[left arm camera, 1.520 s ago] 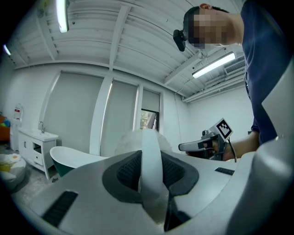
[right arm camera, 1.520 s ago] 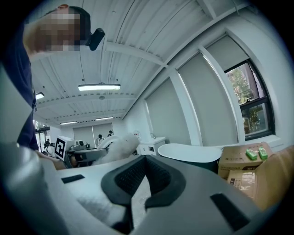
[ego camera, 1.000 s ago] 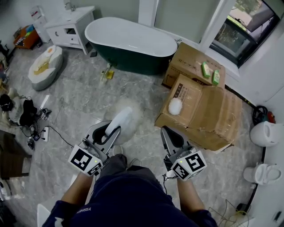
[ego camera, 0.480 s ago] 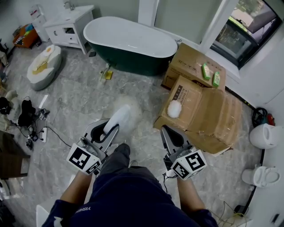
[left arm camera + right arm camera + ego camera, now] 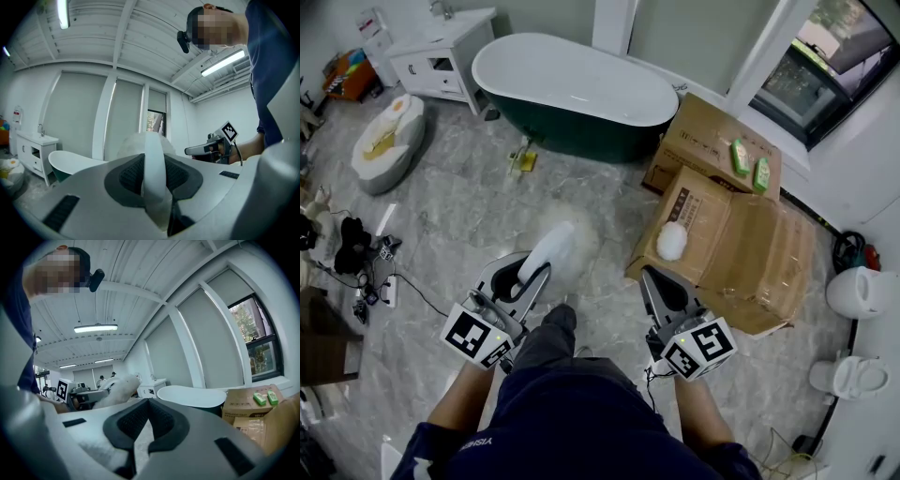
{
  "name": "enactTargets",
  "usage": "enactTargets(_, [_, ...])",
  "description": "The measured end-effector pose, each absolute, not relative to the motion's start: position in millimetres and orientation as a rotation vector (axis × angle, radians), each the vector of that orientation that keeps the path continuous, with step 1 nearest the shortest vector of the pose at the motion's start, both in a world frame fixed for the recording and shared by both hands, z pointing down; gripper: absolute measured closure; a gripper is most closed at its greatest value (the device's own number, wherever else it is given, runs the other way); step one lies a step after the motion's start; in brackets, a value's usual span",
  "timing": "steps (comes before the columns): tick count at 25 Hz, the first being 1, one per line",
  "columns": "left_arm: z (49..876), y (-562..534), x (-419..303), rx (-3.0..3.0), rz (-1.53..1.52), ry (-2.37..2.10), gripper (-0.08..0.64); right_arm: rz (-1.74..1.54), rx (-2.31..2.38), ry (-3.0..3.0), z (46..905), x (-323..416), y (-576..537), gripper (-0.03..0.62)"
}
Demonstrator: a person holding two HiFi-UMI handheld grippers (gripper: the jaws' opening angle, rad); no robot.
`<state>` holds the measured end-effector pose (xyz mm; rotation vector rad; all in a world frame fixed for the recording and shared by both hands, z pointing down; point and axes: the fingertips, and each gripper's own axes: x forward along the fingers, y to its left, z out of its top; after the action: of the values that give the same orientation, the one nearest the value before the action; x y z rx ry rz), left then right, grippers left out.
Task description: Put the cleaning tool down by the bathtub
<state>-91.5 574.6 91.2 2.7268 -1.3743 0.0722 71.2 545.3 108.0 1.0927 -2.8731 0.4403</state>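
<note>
A grey, marble-veined floor (image 5: pixel 478 206) fills most of the head view, glossy and hard. At the far side stands the bathtub (image 5: pixel 572 80), a long oval with a smooth white inside and a dark green outer shell. To its right lie stacked cardboard boxes (image 5: pixel 750 234), matt brown with creased flaps, and to its left stands a white vanity cabinet (image 5: pixel 441 52) with square panelled doors.

Both of the person's forearms reach forward side by side from dark blue sleeves, the left forearm (image 5: pixel 459 408) and the right forearm (image 5: pixel 698 417) roughly parallel. Each hand holds a grey plastic tool with a black-and-white marker cube at its back, pointing about level toward the tub.

The left gripper (image 5: pixel 542 272) has its ribbed black pads clamped on a flat white strip of the cleaning tool (image 5: pixel 551 248). That tool widens ahead of the jaws into a soft, fluffy white head, long and rounded like a duster. It hangs over bare floor in front of the person, well apart from the bathtub.

The right gripper (image 5: pixel 649 274) has its jaws drawn together at the tips, with nothing between the pads.

A small white fluffy ball (image 5: pixel 672 241) sits on the nearest box. Two little green items (image 5: pixel 738 156) lie on the box behind.
</note>
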Motion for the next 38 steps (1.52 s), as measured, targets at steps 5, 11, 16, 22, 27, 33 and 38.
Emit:
enactTargets(5, [96.4,534.0,-109.7,2.725,0.069,-1.344,0.453,0.456,1.11,-2.853,112.4,51.9,508.7,0.588])
enactTargets(11, [100.0,482.1,-133.3,2.732,0.067,-1.301,0.453,0.468,1.158,-2.829,114.4,30.1,460.3,0.588])
enactTargets(16, [96.7,438.1,-155.5,2.741,0.065,-1.274,0.454,0.465,1.176,-2.823,108.7,5.2,418.8,0.588])
enactTargets(22, [97.7,390.4,-183.6,2.739,0.065,-1.256,0.454,0.474,1.183,-2.813,108.1,-24.6,372.2,0.588])
enactTargets(27, [99.2,355.3,-208.3,2.732,0.065,-1.245,0.454,0.484,1.189,-2.798,109.7,-48.4,336.6,0.588])
enactTargets(33, [100.0,321.1,-229.6,2.739,0.062,-1.231,0.454,0.483,1.207,-2.792,109.3,-69.2,304.0,0.588])
enactTargets(38, [100.9,300.3,-237.0,2.741,0.053,-1.223,0.454,0.469,1.227,-2.784,106.6,-73.3,282.8,0.588])
